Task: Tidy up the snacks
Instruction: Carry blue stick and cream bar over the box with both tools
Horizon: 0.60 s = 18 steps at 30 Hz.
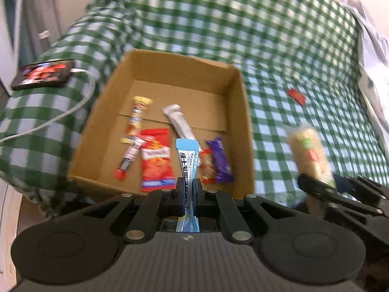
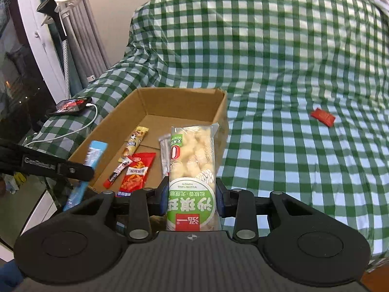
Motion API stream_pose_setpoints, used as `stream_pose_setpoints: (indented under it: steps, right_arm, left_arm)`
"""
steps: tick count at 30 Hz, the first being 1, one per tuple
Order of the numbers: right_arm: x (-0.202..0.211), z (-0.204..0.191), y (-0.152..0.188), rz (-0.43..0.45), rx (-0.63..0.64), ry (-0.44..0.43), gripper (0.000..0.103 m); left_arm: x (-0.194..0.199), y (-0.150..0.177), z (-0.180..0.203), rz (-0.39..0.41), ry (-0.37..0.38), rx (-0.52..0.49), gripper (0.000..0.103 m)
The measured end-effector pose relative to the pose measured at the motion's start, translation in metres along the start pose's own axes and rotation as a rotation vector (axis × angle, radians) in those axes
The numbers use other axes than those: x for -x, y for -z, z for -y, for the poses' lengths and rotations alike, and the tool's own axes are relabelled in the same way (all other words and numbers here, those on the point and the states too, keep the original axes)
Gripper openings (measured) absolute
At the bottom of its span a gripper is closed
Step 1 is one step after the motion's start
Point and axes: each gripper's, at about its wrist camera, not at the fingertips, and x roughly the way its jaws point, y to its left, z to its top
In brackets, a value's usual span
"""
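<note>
- Here, the left gripper (image 1: 187,187) pinches a thin blue stick packet (image 1: 186,160) between its two fingers. The packet stands up and sticks out over the near wall of the cardboard box (image 1: 167,65).
- The right gripper (image 2: 191,196) squeezes a green and white puffed snack bag (image 2: 192,165) from both sides. The bag points forward, close to the box's near right corner.
- The box sits open on a bed with a green and white checked cover (image 2: 279,56).
- Inside the box lie a red chip packet (image 1: 156,160), a purple bar (image 1: 220,160), a silver stick packet (image 1: 178,121), a yellow-topped stick (image 1: 138,115) and a small red and white stick (image 1: 128,157). They lie near each other toward the near end of the box.
- A little orange wrapped snack (image 1: 206,168) lies between the blue packet and the purple bar.
- One small red packet (image 2: 322,116) lies alone on the cover, well apart from the box, to its right.
- A phone (image 1: 43,73) with a white cable (image 1: 73,108) plugged in rests on the cover left of the box.
</note>
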Motion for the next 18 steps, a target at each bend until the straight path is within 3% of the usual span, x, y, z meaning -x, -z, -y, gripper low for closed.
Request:
stream_pose_setpoints:
  steps: [8,18]
  right_arm:
    - [0.002,-0.021,-0.020,0.041,0.016,0.051,0.038]
    - [-0.053,-0.007,-0.059,0.006,-0.009,0.071,0.038]
  left_arm:
    - [-0.009,-0.042,-0.044,0.051,0.003,0.028,0.006]
    - [-0.079,-0.093,-0.048,-0.010,0.035,-0.031,0.006]
